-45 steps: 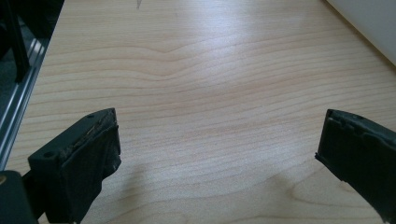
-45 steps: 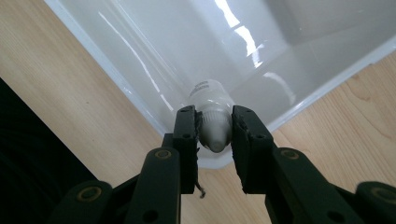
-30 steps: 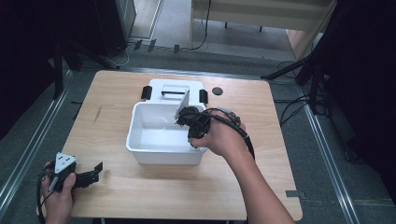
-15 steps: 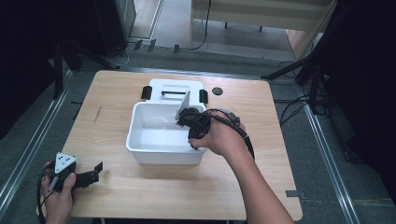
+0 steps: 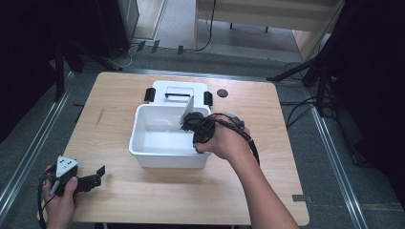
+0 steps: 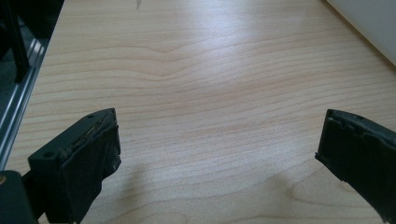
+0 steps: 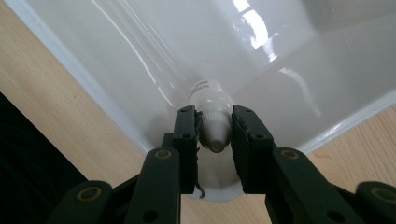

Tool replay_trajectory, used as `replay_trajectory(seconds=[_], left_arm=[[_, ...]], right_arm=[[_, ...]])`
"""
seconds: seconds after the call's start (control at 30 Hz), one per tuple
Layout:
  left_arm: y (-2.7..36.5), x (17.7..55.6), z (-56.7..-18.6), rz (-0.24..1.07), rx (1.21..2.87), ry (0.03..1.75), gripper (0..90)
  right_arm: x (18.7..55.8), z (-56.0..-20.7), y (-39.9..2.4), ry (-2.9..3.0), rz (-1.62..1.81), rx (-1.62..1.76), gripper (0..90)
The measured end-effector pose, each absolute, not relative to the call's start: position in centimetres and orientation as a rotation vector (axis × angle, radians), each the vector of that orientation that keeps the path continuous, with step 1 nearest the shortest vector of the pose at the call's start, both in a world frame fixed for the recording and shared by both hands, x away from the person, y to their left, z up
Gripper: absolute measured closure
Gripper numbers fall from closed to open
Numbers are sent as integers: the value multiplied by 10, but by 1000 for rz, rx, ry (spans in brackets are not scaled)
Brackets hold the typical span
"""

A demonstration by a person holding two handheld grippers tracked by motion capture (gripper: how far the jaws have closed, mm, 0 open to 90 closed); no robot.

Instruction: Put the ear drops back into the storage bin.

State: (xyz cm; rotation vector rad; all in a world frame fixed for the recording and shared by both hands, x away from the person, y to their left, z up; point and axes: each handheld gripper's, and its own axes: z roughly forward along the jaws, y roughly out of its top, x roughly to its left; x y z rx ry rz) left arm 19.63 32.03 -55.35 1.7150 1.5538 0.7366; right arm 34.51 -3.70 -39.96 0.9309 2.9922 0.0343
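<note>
Right gripper view: item held was a light bulb (image 7: 211,109), a white frosted globe narrowing to a dull grey metal base, clamped by that base between the two black jaws of the right gripper (image 7: 214,135) and poised low inside the white bin (image 7: 116,51), near one wall. Whether the glass touched the floor of the bin could not be told. The bin was glossy moulded plastic, rectangular with rounded corners, throwing bright highlights. In the high view a white lid (image 5: 177,90) with black side clips lay flat just behind it on the pale, fine-grained wooden table (image 5: 143,200). The left gripper (image 5: 90,180) rested near the table's front left corner, its padded, worn jaws spread wide over bare wood, grasping nothing. Judged status: bulb brought into the bin but not yet let go; release and lidding appeared outstanding.
</note>
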Motion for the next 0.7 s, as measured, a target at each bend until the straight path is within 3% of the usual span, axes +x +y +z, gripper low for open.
replay_trajectory(seconds=[0.7], left_arm=[[320, 196, -554, 735, 1711, 1556, 0]], right_arm=[[343, -422, -30, 2969, -32, 849, 723]])
